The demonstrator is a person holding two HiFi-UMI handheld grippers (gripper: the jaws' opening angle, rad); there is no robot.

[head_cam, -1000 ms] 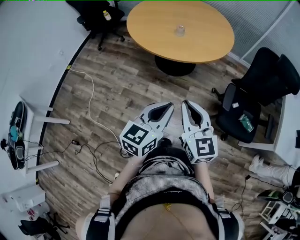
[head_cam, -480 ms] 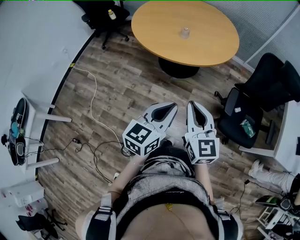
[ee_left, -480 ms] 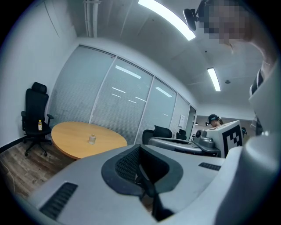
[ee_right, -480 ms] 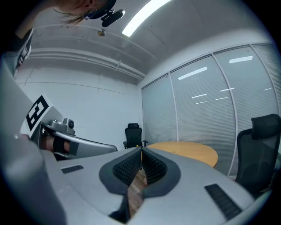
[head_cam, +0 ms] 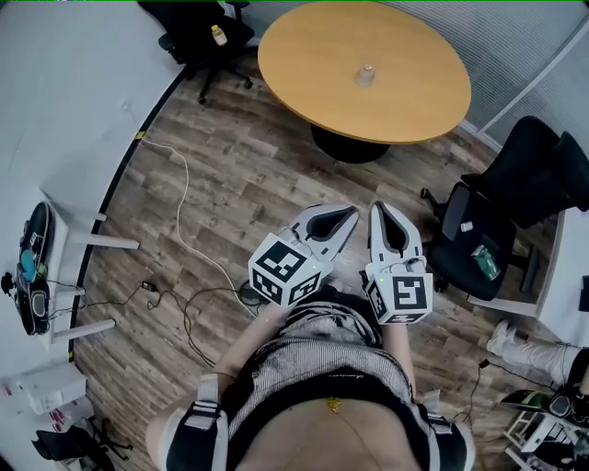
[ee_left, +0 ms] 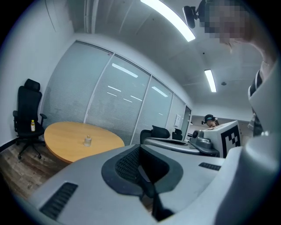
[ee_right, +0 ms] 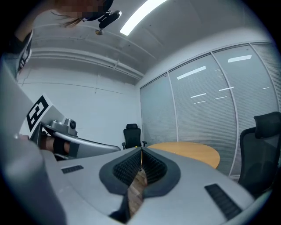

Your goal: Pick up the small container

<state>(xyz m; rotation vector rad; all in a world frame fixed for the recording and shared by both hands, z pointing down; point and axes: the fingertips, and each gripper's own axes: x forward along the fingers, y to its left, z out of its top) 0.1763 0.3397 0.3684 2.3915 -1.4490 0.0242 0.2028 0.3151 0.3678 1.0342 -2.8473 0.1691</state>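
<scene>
Both my tongs pressed together, nothing in them.
My left gripper and right gripper well apart from small container on table.

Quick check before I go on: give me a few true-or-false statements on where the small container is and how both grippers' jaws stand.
1. The small container stands on the round table. True.
2. The right gripper holds the small container. False: its jaws are shut on nothing, and the container is on the table, well clear of it.
3. The left gripper has its jaws wide open. False: they are shut and empty.
4. A yellow bottle sits on the black chair left of the table. True.
</scene>
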